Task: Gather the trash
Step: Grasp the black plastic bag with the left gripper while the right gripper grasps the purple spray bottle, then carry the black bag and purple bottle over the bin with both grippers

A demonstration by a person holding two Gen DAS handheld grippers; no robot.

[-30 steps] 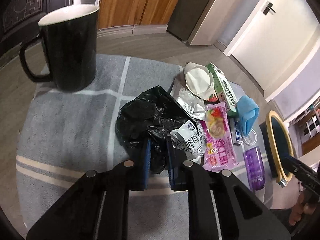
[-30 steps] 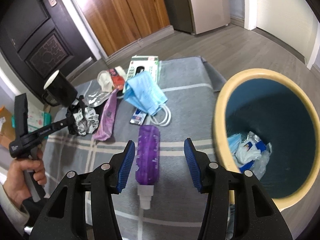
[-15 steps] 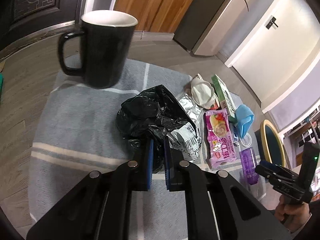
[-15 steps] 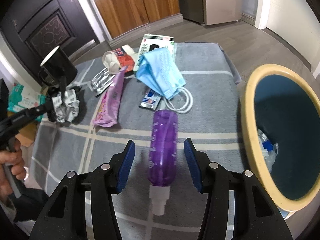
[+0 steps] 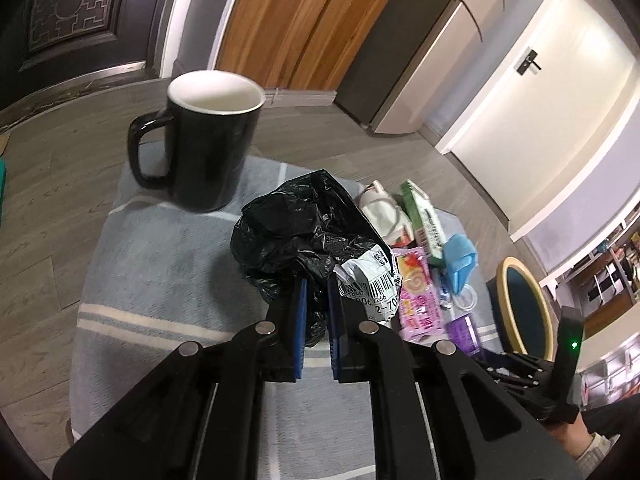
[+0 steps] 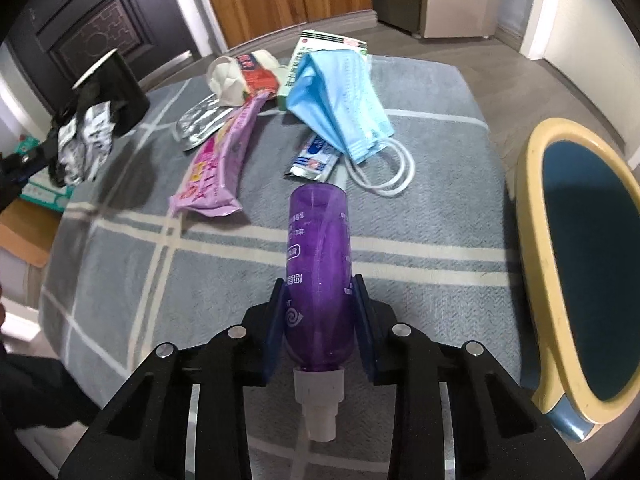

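The left gripper [image 5: 316,292] has its jaws clamped on a crumpled black plastic bag [image 5: 296,232], which carries a scrunched white wrapper with a barcode [image 5: 370,284] against its right side. In the right wrist view the bag and wrapper hang off the counter's [image 6: 224,264] grey, cream-striped cloth, at its far left edge in front of a black mug [image 6: 114,80].

The right gripper [image 6: 318,296] has its jaws closed on a purple plastic bottle [image 6: 318,256], gripping it on both sides near the shoulder. The bottle points away from the camera, its white nozzle [image 6: 319,404] toward the gripper body. Whether the bottle is touching the cloth cannot be told.

Other trash lies spread on the cloth: a pink snack wrapper [image 6: 218,160], a silver foil packet [image 6: 198,122], a crumpled white cup with a red label [image 6: 236,78], a green and white carton [image 6: 316,46], a blue face mask [image 6: 340,96] with white ear loops, partly over the carton, and a small blue and white sachet [image 6: 314,158] tucked under the mask's near edge.

The black mug [image 5: 208,140] stands upright on the far left of the cloth; its white inside shows nothing in it. To the right of the counter stands a bin with a cream rim [image 6: 536,240] and dark blue inside; its contents are out of sight from here.
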